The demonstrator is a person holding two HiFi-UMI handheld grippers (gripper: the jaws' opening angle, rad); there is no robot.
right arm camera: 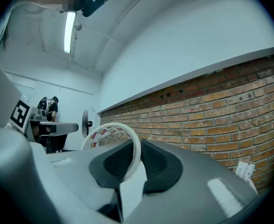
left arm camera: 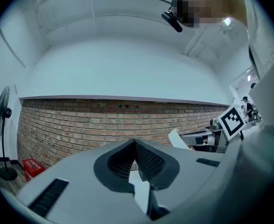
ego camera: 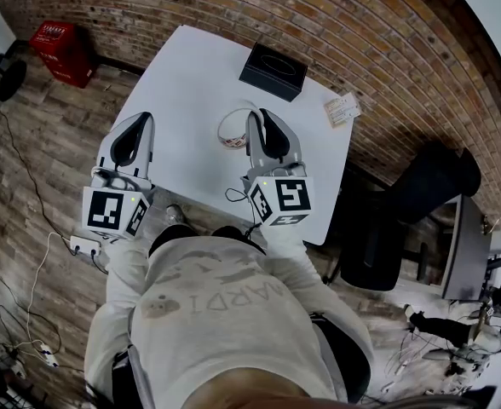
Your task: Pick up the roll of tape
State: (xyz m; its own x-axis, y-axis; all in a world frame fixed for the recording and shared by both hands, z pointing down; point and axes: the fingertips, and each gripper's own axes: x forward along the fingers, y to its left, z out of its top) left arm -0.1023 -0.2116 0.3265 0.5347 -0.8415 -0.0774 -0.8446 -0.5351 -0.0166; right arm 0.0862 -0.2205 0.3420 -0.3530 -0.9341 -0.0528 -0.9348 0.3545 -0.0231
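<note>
Clamped between the 2 dark ribbed pads of the right gripper (ego camera: 260, 119), closest to that gripper's own camera, is the white ring-shaped roll of tape (ego camera: 233, 131) with small red printing inside its core. The jaws stand at a narrow gap, pinching one wall of the ring, so the roll stands on edge and sticks out to the gripper's left. From the head view it hangs over the middle of the white rectangular table (ego camera: 182, 83); I cannot tell whether it clears the tabletop. Well apart from it, over the table's left edge, is the left gripper (ego camera: 138, 119), its jaws drawn together at the tips with nothing between them. Both grippers point level towards the brick wall (ego camera: 378, 49). Beyond the roll, at the table's far edge, sits a black rectangular tissue box (ego camera: 273, 71), and a small white printed card (ego camera: 342, 109) lies near the right edge. On the wooden floor, a red box (ego camera: 63, 54) stands by the wall at far left, and a black office chair (ego camera: 421, 194) stands to the table's right.
</note>
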